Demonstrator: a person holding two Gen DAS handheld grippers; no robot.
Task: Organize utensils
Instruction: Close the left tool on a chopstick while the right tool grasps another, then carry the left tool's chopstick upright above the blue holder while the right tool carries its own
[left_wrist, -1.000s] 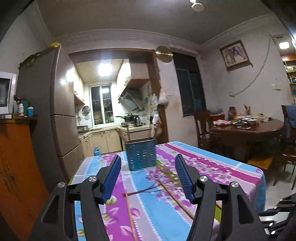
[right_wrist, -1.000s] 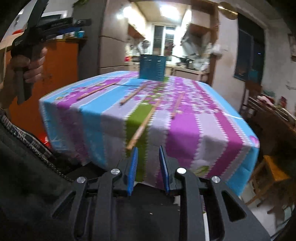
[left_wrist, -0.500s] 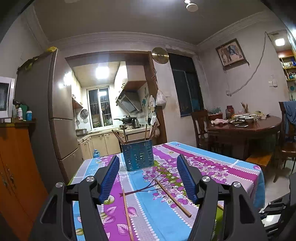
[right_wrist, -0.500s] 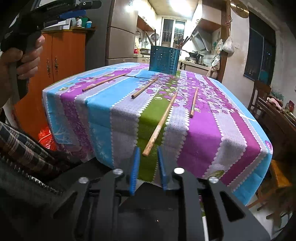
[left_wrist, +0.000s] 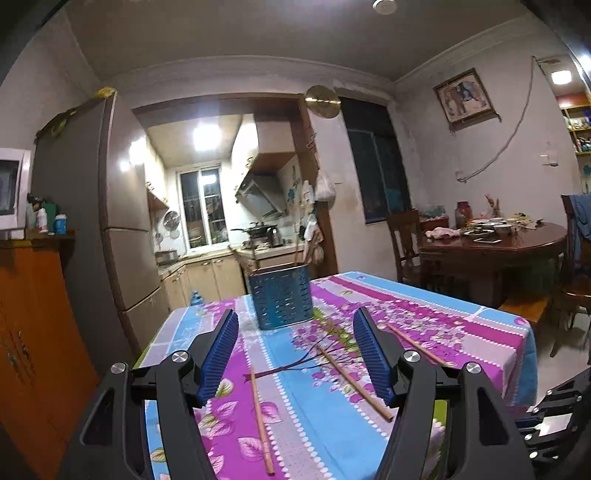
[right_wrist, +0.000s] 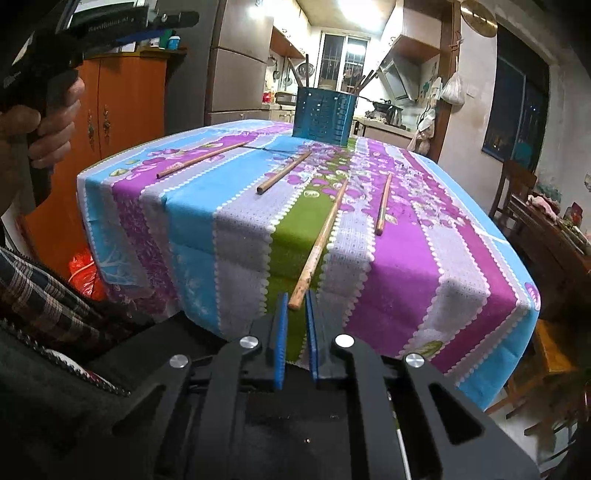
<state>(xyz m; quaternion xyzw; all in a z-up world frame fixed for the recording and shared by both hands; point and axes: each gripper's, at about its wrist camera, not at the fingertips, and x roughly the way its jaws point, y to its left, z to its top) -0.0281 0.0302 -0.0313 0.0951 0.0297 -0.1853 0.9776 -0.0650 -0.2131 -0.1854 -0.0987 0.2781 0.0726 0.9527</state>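
A: Where do we stand? Our right gripper (right_wrist: 294, 299) sits below the table edge with its blue fingers (right_wrist: 281, 332) drawn close, a narrow gap left, and the butt of the long chopstick (right_wrist: 320, 243) that overhangs the edge is right at their tips.

B: We judge they are not pinching it yet; the tip looks just above the gap, so nothing is grasped. Our left gripper (left_wrist: 295, 341) hangs over the flowered tablecloth (left_wrist: 461, 332) with its fingers spread wide and empty.

A: The step in hand is picking up that overhanging stick, we think. We should come up so the gap straddles the wood behind its end, then squeeze, or it may roll off the cloth.

B: And its home is the blue perforated utensil holder (right_wrist: 325, 110) at the far side, with a few sticks already standing in it. Three more chopsticks lie loose between it and us.

A: What can't we make out?

B: The holder's inside, and how many sticks it holds. The left camera cuts off the near table edge behind its own frame.
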